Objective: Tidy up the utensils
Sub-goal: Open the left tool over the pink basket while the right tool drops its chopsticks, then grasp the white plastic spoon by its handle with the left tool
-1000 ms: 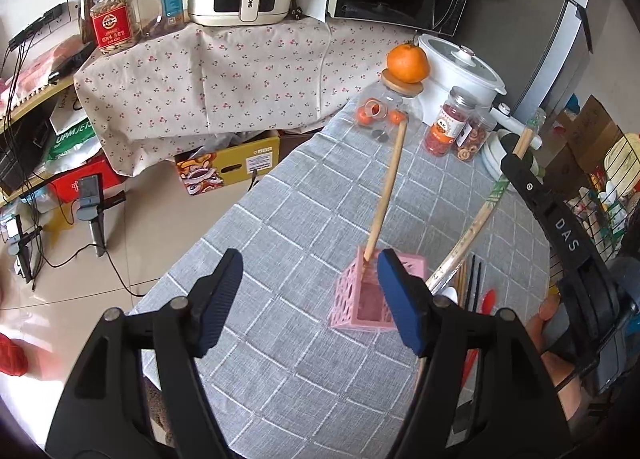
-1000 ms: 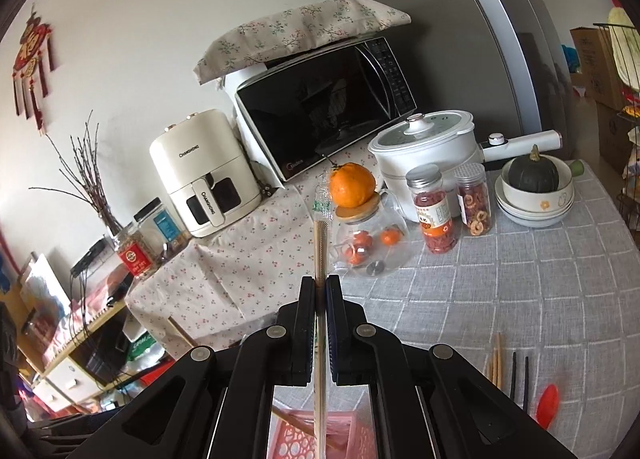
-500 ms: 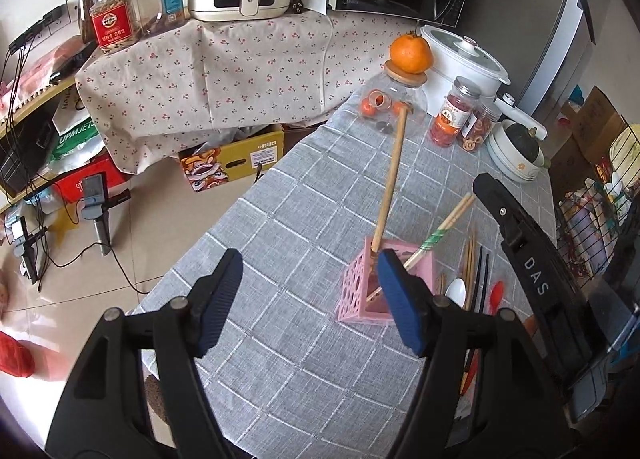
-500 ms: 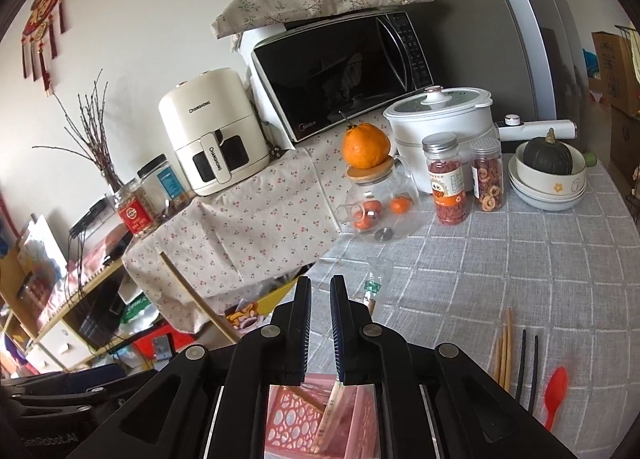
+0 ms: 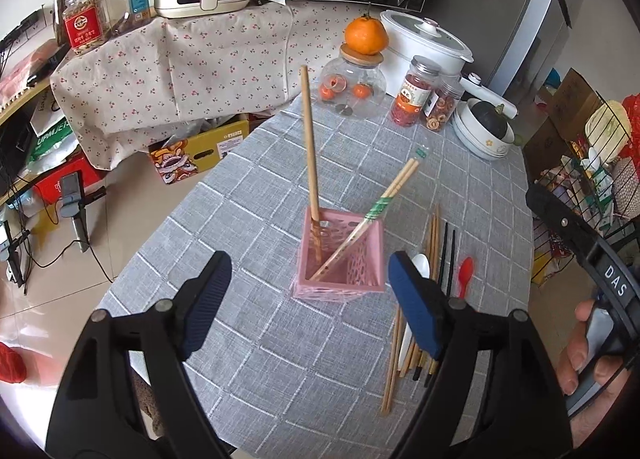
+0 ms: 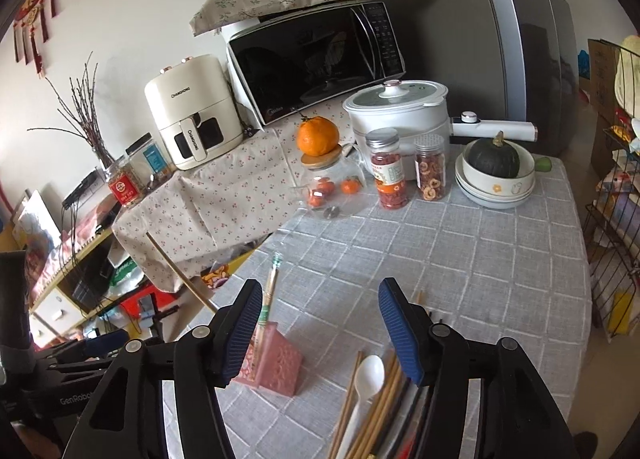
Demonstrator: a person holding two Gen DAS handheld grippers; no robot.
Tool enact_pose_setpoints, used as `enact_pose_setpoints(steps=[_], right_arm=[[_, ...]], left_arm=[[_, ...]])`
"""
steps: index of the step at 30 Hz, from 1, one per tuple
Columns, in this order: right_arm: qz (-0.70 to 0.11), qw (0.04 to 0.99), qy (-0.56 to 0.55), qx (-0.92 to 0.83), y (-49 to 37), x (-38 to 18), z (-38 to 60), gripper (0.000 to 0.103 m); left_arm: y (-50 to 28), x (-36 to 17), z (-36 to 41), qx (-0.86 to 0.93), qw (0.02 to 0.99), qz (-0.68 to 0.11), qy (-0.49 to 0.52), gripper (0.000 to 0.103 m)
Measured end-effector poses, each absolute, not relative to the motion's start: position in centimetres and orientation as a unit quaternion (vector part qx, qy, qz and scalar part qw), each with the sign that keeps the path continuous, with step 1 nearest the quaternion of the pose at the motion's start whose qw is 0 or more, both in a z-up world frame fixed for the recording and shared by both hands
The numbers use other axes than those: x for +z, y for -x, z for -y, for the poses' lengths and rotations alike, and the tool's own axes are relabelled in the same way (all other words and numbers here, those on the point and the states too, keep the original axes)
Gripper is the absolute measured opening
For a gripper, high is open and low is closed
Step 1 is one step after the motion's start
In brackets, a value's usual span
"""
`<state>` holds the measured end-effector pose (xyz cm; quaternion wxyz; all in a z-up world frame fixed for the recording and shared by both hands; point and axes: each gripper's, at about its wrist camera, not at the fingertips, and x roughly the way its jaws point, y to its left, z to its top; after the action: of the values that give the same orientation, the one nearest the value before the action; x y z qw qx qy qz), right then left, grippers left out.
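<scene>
A pink lattice holder [image 5: 340, 259] stands on the grey checked tablecloth [image 5: 280, 339]. It holds a long wooden stick [image 5: 310, 155] and a banded pair of chopsticks [image 5: 380, 207], both leaning. My left gripper [image 5: 310, 303] is open and empty, just in front of the holder. My right gripper [image 6: 320, 335] is open and empty above loose utensils: a white spoon [image 6: 366, 383], wooden chopsticks [image 6: 382, 415], black chopsticks [image 5: 448, 255] and a red spoon [image 5: 465, 271]. The holder [image 6: 272, 359] shows at lower left in the right wrist view.
At the table's far end stand a glass jar topped by an orange [image 5: 358, 79], two snack jars [image 5: 412, 97], a white pot [image 5: 424, 43] and stacked bowls with a squash [image 5: 486, 127]. A wire rack [image 5: 592, 179] stands at the right. The floor drops off left.
My right gripper let go of the banded chopsticks into the pink holder, opened wide and pulled back to the right over the loose utensils. The left gripper backed off slightly.
</scene>
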<state>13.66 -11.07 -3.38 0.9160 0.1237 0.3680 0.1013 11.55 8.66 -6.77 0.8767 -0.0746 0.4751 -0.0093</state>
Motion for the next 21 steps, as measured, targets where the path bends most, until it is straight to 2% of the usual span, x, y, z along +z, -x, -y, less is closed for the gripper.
enact_pose_setpoints(steps=[3, 8, 13, 21], right_arm=[[-0.389, 0.906, -0.139, 0.091, -13.0, -4.1, 13.6, 0.069], [-0.462, 0.868, -0.171, 0.062, -12.6, -5.3, 16.9, 0.069], [-0.499, 0.853, -0.148, 0.034, -12.1, -6.1, 18.7, 0.075], [-0.561, 0.819, -0.123, 0.012, -12.5, -8.8, 20.7, 0.076]], left_arm=[[-11.4, -6.8, -7.4, -0.038, 0.867, -0.490, 0.083, 0.081], [-10.8, -6.8, -4.7, -0.058, 0.868, -0.489, 0.056, 0.082], [-11.0, -7.9, -2.3, -0.070, 0.861, -0.504, 0.027, 0.083], [-11.9, -11.1, 3.0, -0.096, 0.835, -0.541, -0.006, 0.083]])
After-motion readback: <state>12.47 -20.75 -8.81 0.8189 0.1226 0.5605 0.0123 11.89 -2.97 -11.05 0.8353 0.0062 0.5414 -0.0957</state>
